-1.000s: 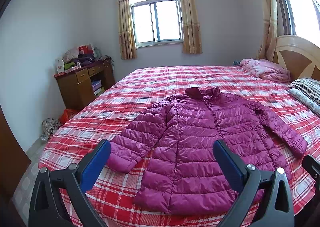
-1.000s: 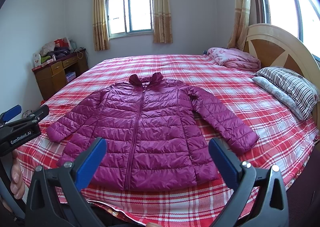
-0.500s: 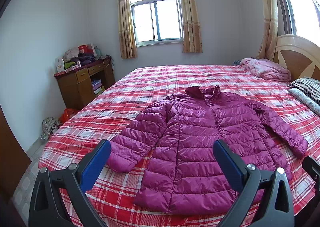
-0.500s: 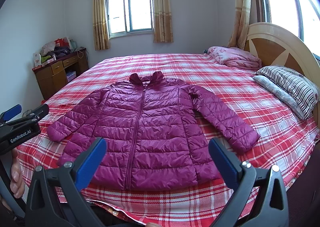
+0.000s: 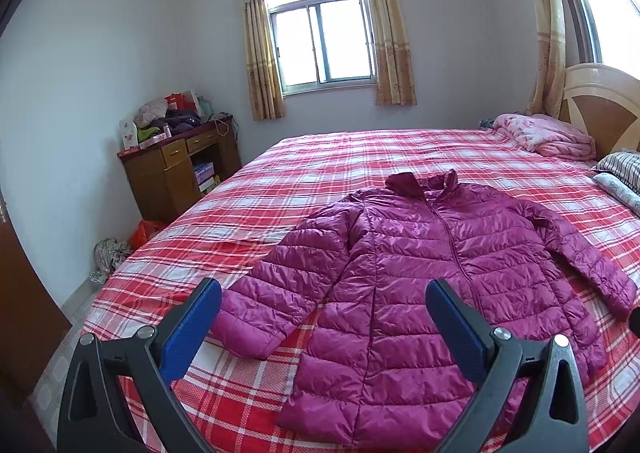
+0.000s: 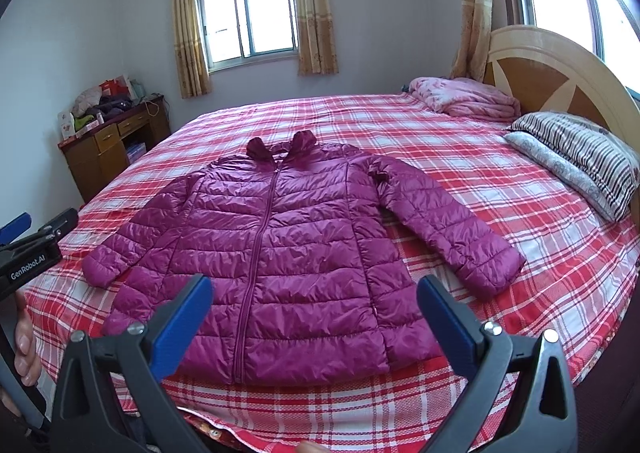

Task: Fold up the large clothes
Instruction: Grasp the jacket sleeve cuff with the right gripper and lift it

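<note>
Purple jacket (image 6: 280, 253) flat, zipped, on plaid bed (image 6: 460, 157); left claw (image 5: 322, 327), right claw (image 6: 314, 317) both spread, empty.

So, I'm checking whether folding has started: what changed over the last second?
Almost nothing. Both views crept very slightly; no grasp, no release. The left tool and right tool stay open above the near edge of the bed. The purple jacket lies flat, zipped, sleeves spread, untouched.
</note>
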{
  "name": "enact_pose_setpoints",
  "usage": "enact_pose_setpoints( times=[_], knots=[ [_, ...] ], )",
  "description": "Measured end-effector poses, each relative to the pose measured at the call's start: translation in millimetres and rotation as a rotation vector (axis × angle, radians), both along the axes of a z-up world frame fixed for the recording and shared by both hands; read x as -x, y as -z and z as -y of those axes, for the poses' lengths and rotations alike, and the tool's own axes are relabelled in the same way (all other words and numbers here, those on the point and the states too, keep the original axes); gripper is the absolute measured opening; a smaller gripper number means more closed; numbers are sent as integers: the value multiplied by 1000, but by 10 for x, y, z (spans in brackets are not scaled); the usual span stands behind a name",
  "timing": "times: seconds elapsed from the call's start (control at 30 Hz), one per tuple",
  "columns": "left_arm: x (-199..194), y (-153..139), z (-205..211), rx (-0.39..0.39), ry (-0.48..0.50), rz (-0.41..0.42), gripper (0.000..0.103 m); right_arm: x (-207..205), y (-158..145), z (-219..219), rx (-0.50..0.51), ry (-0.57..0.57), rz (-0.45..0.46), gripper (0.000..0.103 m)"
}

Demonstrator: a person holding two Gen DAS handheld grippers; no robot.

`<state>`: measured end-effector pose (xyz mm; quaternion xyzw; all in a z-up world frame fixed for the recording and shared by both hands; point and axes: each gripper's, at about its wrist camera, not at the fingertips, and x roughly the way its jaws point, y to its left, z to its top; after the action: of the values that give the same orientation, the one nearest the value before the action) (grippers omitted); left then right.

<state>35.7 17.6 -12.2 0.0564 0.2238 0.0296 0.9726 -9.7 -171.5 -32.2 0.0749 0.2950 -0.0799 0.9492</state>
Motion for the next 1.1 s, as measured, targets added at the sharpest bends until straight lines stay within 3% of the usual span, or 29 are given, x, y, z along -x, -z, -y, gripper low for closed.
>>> enact_pose_setpoints(
  times=[0.2,0.37,0.53,0.77,0.87,0.93,1.03,1.1],
  knots=[
    [-542,200,-64,-22,-57,21,102,-179,356,856,-105,177,-62,103],
    [-1117,422,-61,-38,-86,-28,102,-277,654,1507,-218,300,-130,91],
    [-1566,666,-17,-60,-114,-67,102,-403,835,1970,-282,404,-172,86],
    [-2171,1067,53,-95,-160,-154,102,-621,1056,2260,-310,446,-221,77],
    [-2358,1156,21,-87,-174,-193,102,-667,1126,2270,-290,438,-238,63],
    [-2432,1196,4,-80,-177,-209,102,-673,1101,2240,-250,415,-237,40],
    [-2478,1247,-17,-73,-167,-222,102,-659,1041,2338,-256,413,-221,25],
    [-2498,1277,-28,-64,-161,-233,102,-671,968,2424,-224,442,-209,21]
  ],
)
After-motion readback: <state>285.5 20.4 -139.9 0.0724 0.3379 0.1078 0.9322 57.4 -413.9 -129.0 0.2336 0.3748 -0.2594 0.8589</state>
